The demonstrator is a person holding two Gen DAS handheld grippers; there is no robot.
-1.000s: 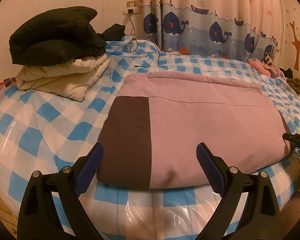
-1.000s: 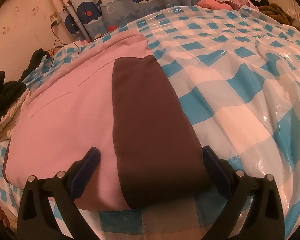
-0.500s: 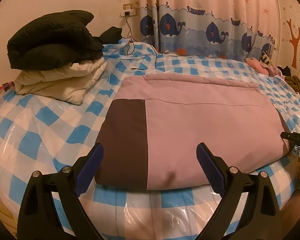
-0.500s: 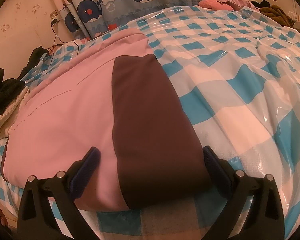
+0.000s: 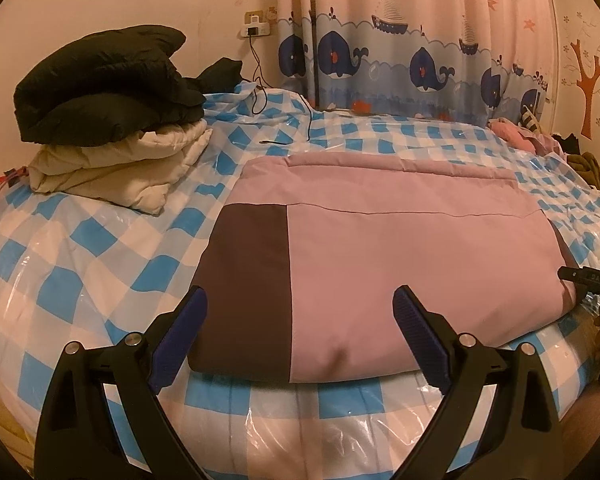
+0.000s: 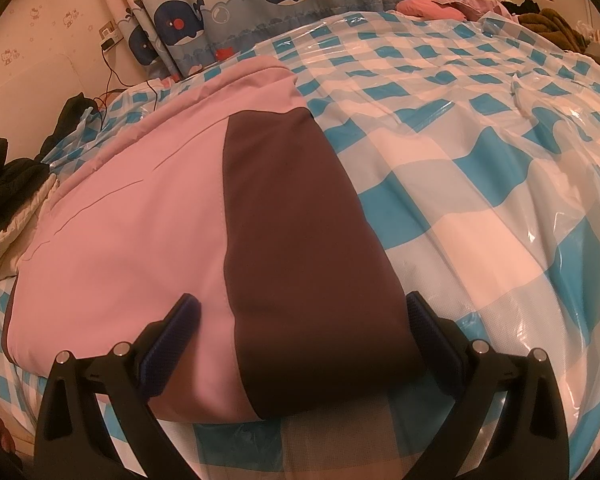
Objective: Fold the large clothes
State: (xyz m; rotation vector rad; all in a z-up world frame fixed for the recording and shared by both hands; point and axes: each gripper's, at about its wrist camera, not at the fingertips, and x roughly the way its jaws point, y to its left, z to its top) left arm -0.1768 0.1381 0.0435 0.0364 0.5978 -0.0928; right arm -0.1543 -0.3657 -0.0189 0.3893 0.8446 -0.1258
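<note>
A folded pink garment with dark brown end panels [image 5: 400,256] lies flat on the blue-and-white checked bed cover [image 5: 100,264]. My left gripper [image 5: 300,320] hangs open just in front of the near left corner, its blue pads either side of the brown panel. In the right wrist view the same garment [image 6: 140,248] fills the left half, and my right gripper [image 6: 300,320] stands open, straddling the brown right end [image 6: 300,248]. Neither gripper holds cloth. Part of the right gripper's black body [image 5: 592,280] shows at the left wrist view's right edge.
A stack of folded black and cream padded clothes [image 5: 112,128] sits at the back left of the bed. A cable [image 5: 260,96] runs from a wall socket onto the bed. Pink and olive clothes [image 5: 540,140] lie at the far right. Whale-print curtains [image 5: 400,60] hang behind.
Both grippers have drifted slightly, with the left view pulling back a little and the right one edging closer over the brown end. The garment has not moved.
</note>
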